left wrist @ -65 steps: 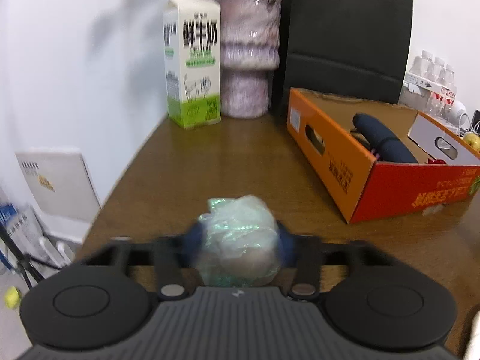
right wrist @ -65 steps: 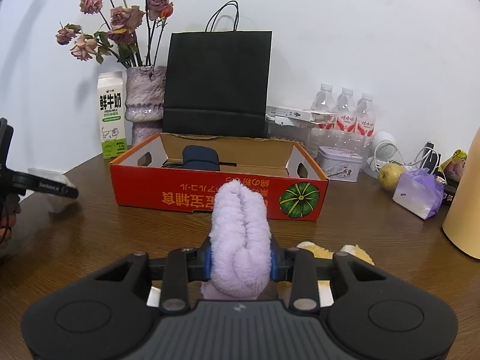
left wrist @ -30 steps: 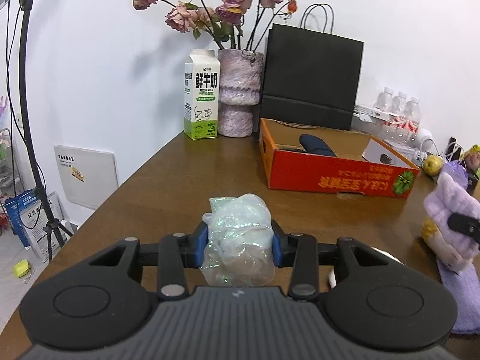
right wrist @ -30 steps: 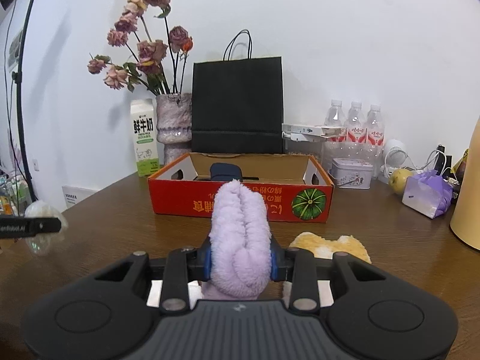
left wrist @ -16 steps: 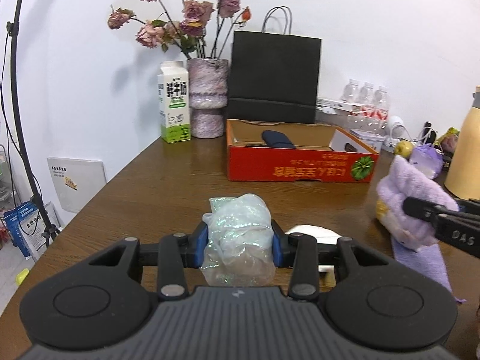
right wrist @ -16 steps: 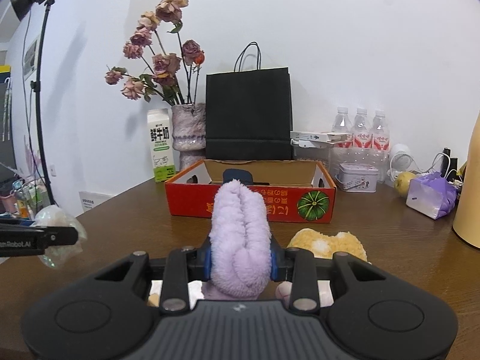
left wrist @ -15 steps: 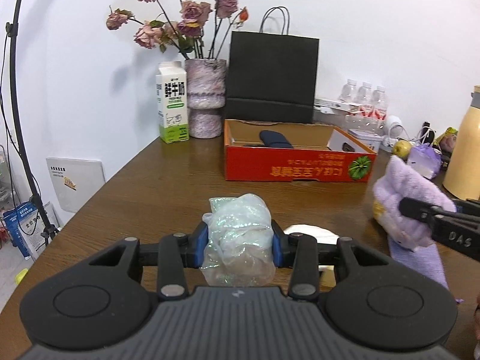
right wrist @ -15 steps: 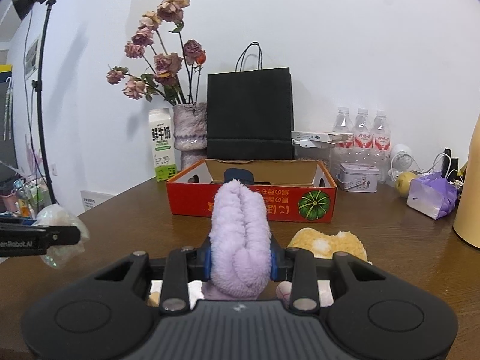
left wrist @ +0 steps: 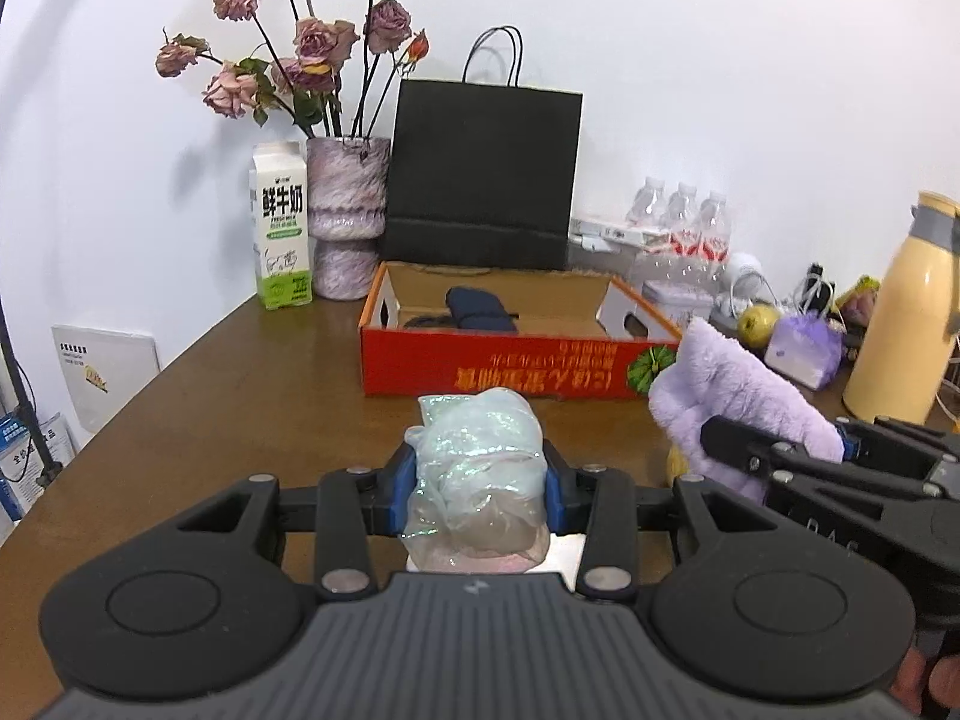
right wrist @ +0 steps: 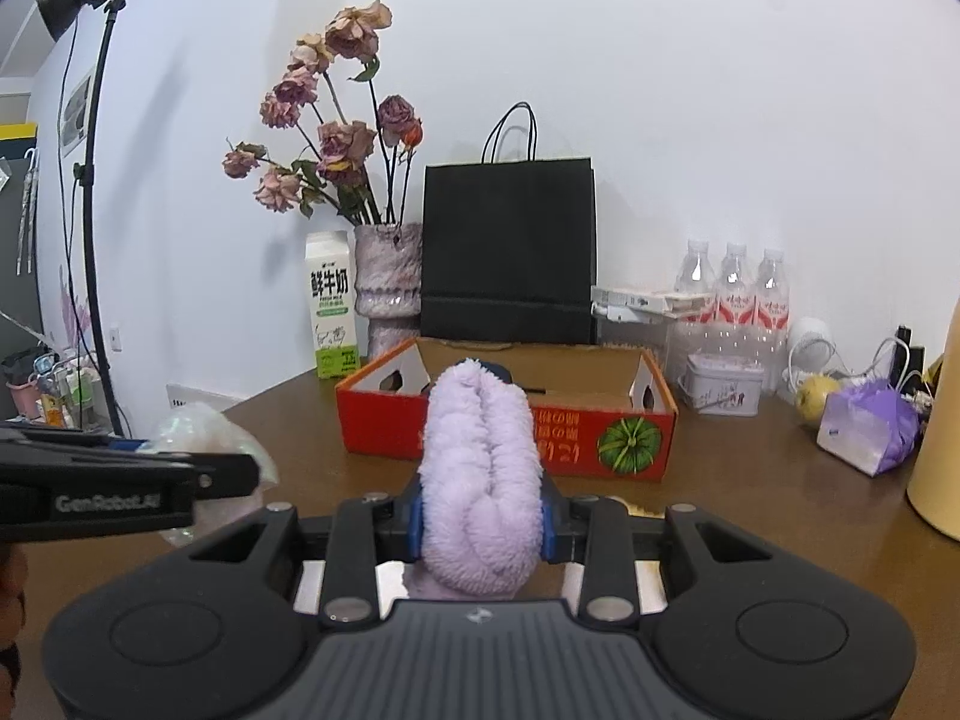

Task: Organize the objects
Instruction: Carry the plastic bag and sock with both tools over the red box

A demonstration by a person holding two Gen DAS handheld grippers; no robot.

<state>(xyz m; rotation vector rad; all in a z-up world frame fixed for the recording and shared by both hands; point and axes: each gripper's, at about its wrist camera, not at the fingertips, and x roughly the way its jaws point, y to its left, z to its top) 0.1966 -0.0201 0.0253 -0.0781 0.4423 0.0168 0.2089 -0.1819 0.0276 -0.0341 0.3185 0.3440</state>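
My left gripper [left wrist: 478, 483] is shut on a crumpled clear plastic bag [left wrist: 477, 474], held above the brown table [left wrist: 240, 396]. My right gripper [right wrist: 478, 510] is shut on a fluffy lilac cloth [right wrist: 478, 474], also held above the table. In the left wrist view the lilac cloth [left wrist: 738, 402] and right gripper are close on the right. In the right wrist view the plastic bag [right wrist: 204, 438] and left gripper are at the left. An open red cardboard box [left wrist: 510, 354] with a dark blue object [left wrist: 480, 306] inside stands ahead of both; it also shows in the right wrist view [right wrist: 510, 426].
Behind the box stand a black paper bag [left wrist: 486, 174], a vase of dried roses [left wrist: 348, 216] and a milk carton [left wrist: 281, 228]. To the right are water bottles [right wrist: 732, 294], a tin [right wrist: 723, 384], a pear [right wrist: 816, 393], a purple pack [right wrist: 870, 426] and a yellow flask [left wrist: 900, 312].
Both grippers keep their hold. The left view has risen and turned toward the box. The right gripper with the lilac cloth now sits closer beside the left one.
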